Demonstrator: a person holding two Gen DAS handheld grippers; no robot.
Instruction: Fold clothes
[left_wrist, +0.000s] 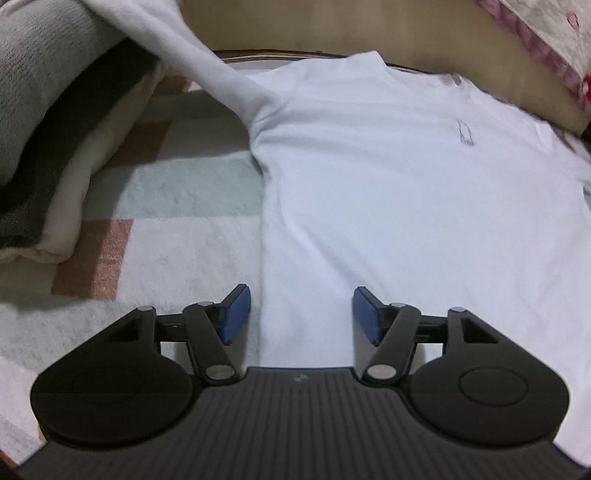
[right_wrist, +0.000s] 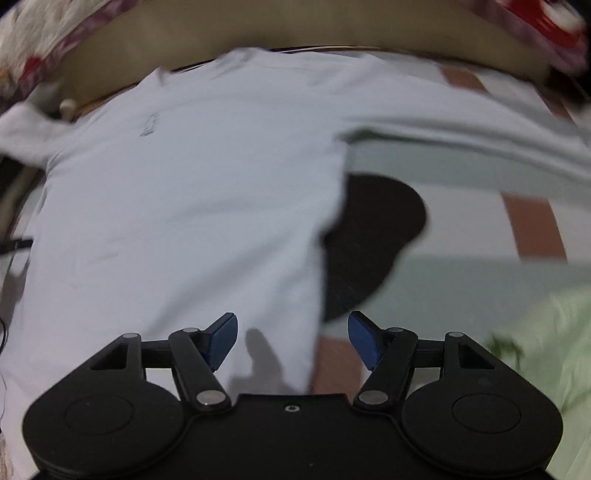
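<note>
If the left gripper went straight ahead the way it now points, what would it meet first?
Most likely the pale blue long-sleeved shirt spread flat on the checked blanket: the open left gripper already frames its lower left edge. Its height above the cloth is unclear.

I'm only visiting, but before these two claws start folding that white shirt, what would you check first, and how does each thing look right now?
1. Left claw open, holding nothing: ok.
2. Right claw open, holding nothing: ok.
3. White shirt body lying flat, front up: ok.
4. Left sleeve flat: not ok, it drapes up over the folded blankets.
5. Shirt clear of other items: not ok, its right edge overlaps a black piece.
6. Right sleeve smooth: cannot tell, blurred.
</note>
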